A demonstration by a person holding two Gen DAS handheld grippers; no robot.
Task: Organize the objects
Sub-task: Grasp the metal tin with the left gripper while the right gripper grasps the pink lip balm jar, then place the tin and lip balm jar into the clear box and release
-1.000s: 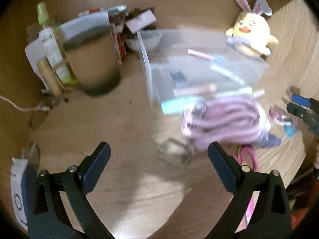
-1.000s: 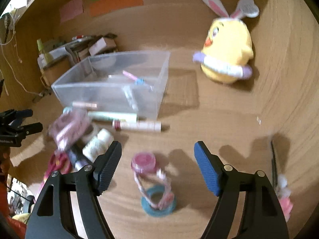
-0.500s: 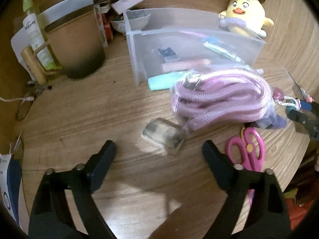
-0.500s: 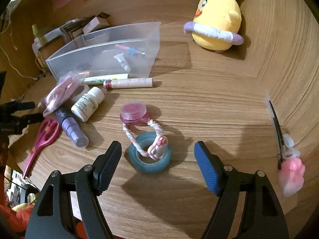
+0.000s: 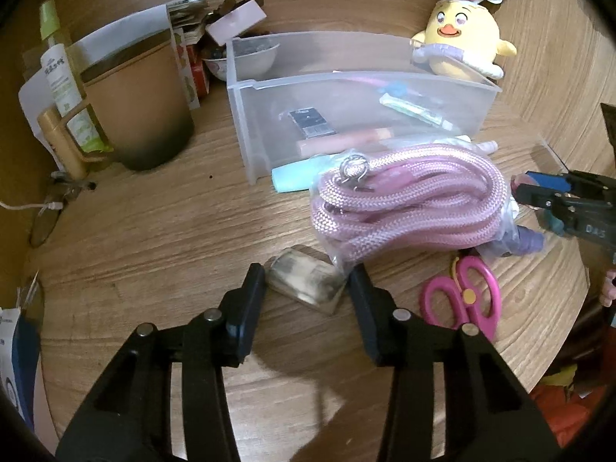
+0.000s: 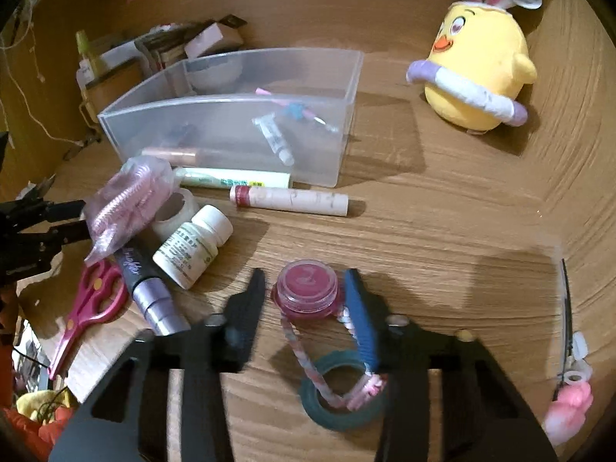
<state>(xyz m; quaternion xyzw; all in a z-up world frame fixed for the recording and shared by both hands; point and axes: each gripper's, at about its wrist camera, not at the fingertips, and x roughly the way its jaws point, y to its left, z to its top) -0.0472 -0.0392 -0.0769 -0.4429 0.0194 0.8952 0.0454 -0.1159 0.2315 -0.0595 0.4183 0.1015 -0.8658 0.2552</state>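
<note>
- Closing on two small items at once: the left gripper (image 5: 306, 287) has a clear block (image 5: 306, 285) between its jaws, the right gripper (image 6: 304, 288) a pink jar (image 6: 307, 287). Neither grasp looks finished yet.
- Left jaws are closing; the left pad sits at the block's edge, the right pad just beside its far corner, so I judge it not yet clamped.
- Right jaws are closing too; the blue pad touches the jar's rim and a braided cord (image 6: 296, 350), while the black pad stands a little apart.
- Step in hand, as I read it: picking up both pieces to drop them into the bin (image 5: 254, 131).
- Next move calls for a firm, level squeeze, then a lift clear of the rope (image 5: 408, 200) on the left and the tape ring (image 6: 342, 419) on the right.
- The cord looks tied to the jar and lies across the tape ring, so it may drag along.
- Block: glossy, flat, rectangular, see-through with dark smudges; likely slippery.
- Jar: round, squat, translucent pink plastic with a flat lid.
- Rope: thick woven pink coil in a crinkly clear bag.
- Bin: frosted plastic, straight-walled, holding tubes and a small packet.
- Table (image 5: 154, 231): wood grain, matte.
</note>
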